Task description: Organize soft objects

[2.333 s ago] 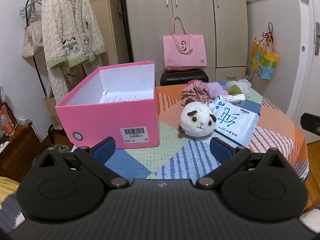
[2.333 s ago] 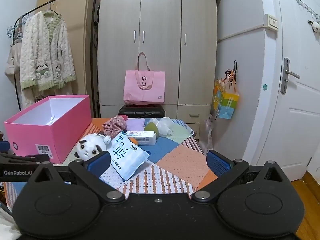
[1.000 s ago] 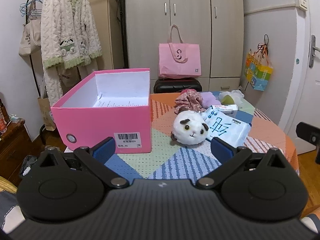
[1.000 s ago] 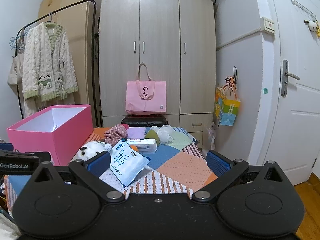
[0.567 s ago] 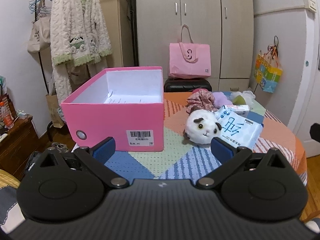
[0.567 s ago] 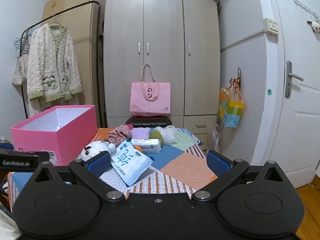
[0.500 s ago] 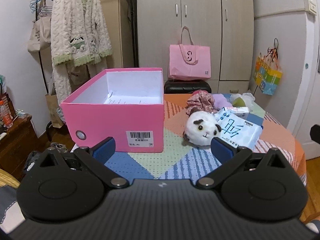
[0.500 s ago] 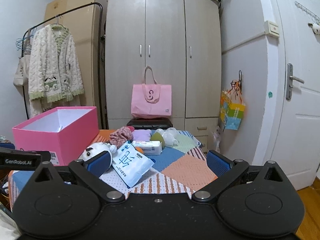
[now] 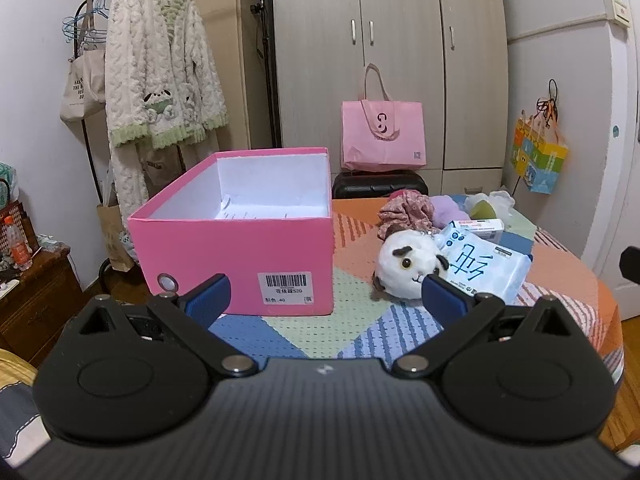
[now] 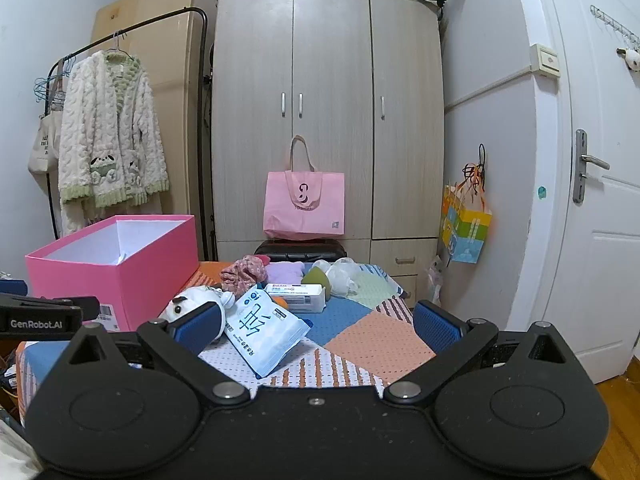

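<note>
An open pink box (image 9: 240, 248) (image 10: 116, 264) stands on the left of a table covered with a patchwork cloth (image 9: 360, 332) (image 10: 360, 332). To its right lie a white plush animal (image 9: 408, 266) (image 10: 188, 304), a blue-and-white tissue pack (image 9: 486, 266) (image 10: 264, 330), a floral pink cloth bundle (image 9: 408, 208) (image 10: 244, 272), a lilac soft item (image 9: 450, 204) (image 10: 286, 272), a small white packet (image 10: 296, 296), a green sponge (image 10: 316, 278) and a white crumpled bag (image 10: 342, 274). My left gripper (image 9: 326, 296) is open near the table's front edge, before the box and plush. My right gripper (image 10: 316, 326) is open, held back from the tissue pack.
A wardrobe (image 10: 328, 120) with a pink tote bag (image 10: 304, 206) on a black stool (image 10: 300, 252) stands behind the table. A clothes rack with a fluffy robe (image 9: 160, 92) is at the left, a white door (image 10: 592, 200) at the right, a wooden side table (image 9: 36, 292) low left.
Both grippers have drifted and tilted slightly, so the views shifted; the table items lie where they were. Both stay open and empty.
</note>
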{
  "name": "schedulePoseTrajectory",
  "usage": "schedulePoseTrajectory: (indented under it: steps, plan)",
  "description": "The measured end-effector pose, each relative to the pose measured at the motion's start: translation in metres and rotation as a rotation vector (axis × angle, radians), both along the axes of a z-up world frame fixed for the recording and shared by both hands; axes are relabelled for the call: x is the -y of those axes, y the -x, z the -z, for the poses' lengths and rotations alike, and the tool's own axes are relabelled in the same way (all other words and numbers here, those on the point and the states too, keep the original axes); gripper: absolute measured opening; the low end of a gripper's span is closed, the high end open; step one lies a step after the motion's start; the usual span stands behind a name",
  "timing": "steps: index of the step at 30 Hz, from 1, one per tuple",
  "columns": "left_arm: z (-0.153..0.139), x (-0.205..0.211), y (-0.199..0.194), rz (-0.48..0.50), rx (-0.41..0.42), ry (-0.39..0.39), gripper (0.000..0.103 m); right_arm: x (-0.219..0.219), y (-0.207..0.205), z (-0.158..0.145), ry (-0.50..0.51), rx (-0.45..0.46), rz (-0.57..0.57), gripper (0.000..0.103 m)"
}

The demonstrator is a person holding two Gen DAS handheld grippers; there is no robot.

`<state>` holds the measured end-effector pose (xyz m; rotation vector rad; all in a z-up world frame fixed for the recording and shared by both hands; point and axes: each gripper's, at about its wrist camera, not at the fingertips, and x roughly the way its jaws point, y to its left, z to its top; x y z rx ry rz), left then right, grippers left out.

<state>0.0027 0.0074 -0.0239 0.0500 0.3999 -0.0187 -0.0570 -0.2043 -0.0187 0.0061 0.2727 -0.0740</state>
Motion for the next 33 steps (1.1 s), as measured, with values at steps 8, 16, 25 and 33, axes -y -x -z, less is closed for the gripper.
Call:
schedulePoseTrajectory:
  steps: [8,16,25,33]
  plan:
    - [0.001,0.001,-0.016,0.053,-0.037,0.044,0.103,-0.001,-0.011,0.008,0.022,0.022,-0.057,0.103]
    - [-0.019,0.025,-0.039,0.245,-0.036,0.036,0.101,0.003,-0.058,0.027,0.009,0.009,-0.253,0.103]
    - [-0.01,0.064,-0.1,0.439,-0.235,-0.039,0.085,-0.023,-0.115,0.057,0.043,-0.08,-0.455,0.101]
    - [0.004,0.074,-0.157,0.437,-0.386,-0.15,0.075,-0.023,-0.164,0.079,-0.101,-0.154,-0.541,0.092]
